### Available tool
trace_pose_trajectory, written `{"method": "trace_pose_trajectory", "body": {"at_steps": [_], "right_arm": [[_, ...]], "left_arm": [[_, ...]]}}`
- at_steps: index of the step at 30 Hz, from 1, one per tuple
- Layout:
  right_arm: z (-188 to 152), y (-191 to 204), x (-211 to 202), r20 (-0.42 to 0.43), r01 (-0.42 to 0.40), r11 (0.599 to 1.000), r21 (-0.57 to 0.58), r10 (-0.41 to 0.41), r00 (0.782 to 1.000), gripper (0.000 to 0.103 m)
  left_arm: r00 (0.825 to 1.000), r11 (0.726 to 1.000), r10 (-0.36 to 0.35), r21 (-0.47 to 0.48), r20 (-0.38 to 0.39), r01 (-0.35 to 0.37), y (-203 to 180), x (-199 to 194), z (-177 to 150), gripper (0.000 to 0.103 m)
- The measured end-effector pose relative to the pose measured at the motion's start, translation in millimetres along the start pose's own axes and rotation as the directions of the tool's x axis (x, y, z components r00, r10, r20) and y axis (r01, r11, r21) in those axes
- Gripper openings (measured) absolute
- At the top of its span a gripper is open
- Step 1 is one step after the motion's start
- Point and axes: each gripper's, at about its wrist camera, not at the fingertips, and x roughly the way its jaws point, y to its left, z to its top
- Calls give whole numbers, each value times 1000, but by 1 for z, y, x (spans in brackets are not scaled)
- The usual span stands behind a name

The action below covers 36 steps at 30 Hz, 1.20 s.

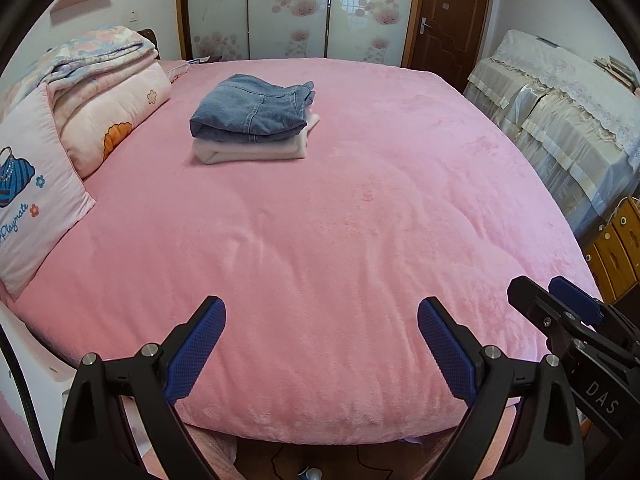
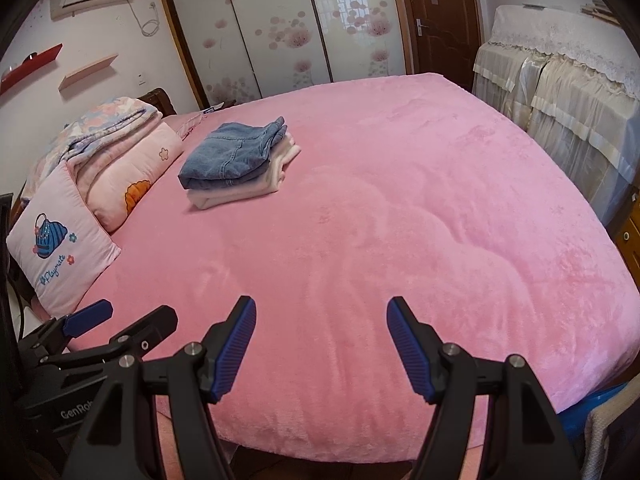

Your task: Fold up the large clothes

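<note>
Hovering side by side over the pink plush bed (image 1: 320,220), left gripper (image 1: 322,340) and right gripper (image 2: 322,340) both wide and empty, folded blue denim jeans (image 1: 252,110) stacked on folded white garment (image 1: 248,150) well beyond.

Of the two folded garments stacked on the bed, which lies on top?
The blue jeans lie on top; the white garment sits beneath them, touching the pink bedspread.

Pink bed (image 1: 340,220), pillow (image 1: 28,200), folded quilts (image 1: 108,92), wardrobe (image 1: 288,8), brown door (image 1: 452,16).

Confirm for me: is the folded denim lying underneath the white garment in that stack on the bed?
No, the folded denim lies on top of the folded white garment on the pink bed.
</note>
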Motion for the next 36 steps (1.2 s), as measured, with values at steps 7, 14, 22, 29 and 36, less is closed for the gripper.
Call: {"method": "trace_pose_trajectory", "body": {"at_steps": [7, 14, 22, 29, 36], "right_arm": [[-1, 1, 7, -18, -12, 1000, -1, 12, 1000, 69], [-3, 6, 13, -25, -17, 1000, -17, 16, 1000, 69], [-1, 3, 17, -34, -21, 1000, -5, 21, 999, 69], [0, 3, 18, -38, -24, 1000, -3, 24, 999, 69], [-1, 3, 21, -39, -30, 1000, 4, 30, 999, 69]], "left_arm": [[1000, 1000, 19, -8, -12, -19, 1, 6, 1, 96], [999, 999, 27, -19, -30, -27, 3, 13, 2, 96], [999, 999, 31, -18, -27, -32, 3, 14, 2, 96], [999, 999, 34, -21, -32, -35, 2, 18, 2, 96], [998, 999, 50, -18, -25, -51, -1, 21, 0, 95]]}}
